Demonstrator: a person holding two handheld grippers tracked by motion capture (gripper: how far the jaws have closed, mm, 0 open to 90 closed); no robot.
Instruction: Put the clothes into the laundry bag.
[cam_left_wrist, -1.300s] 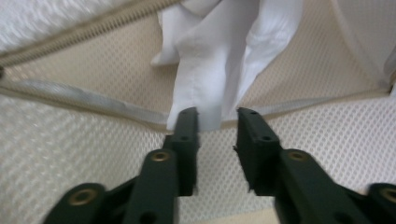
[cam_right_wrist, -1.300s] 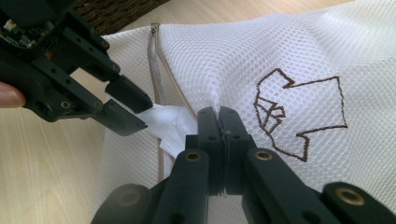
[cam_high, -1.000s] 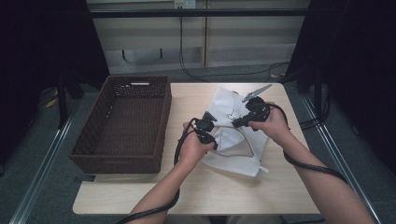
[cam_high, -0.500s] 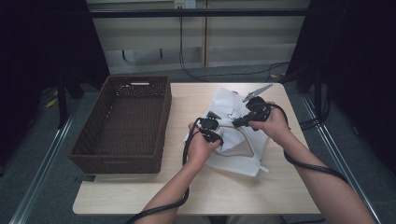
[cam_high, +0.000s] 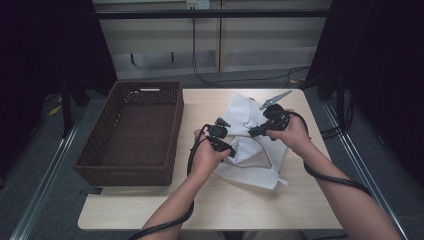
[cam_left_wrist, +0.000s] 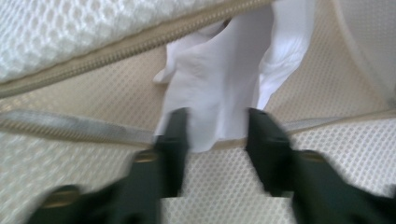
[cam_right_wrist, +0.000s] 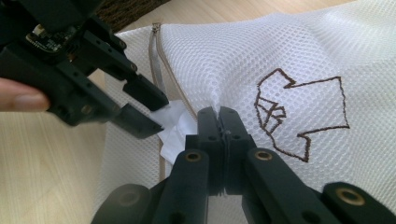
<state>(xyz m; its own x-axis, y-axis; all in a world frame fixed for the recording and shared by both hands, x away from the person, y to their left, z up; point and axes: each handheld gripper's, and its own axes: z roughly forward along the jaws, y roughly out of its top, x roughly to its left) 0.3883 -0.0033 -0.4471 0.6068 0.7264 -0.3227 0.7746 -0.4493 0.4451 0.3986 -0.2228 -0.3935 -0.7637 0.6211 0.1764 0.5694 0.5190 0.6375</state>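
My right gripper (cam_right_wrist: 219, 116) has its jaws pressed together on the mesh laundry bag (cam_right_wrist: 299, 60), lifting the upper layer beside the zipper (cam_left_wrist: 130, 39). My left gripper (cam_left_wrist: 215, 130) has its jaws spread around the white cloth (cam_left_wrist: 219, 84) poking from the bag's mouth on the table (cam_high: 210, 102). If I close carelessly I may snag mesh with the cloth, or the pinched layer may slip and shut the opening.

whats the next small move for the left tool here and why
Probably close the left tool on the white cloth. Its jaws stand open on either side of the cloth's edge at the zipper opening of the mesh laundry bag, while the right tool is shut on the bag's upper layer, holding it up.
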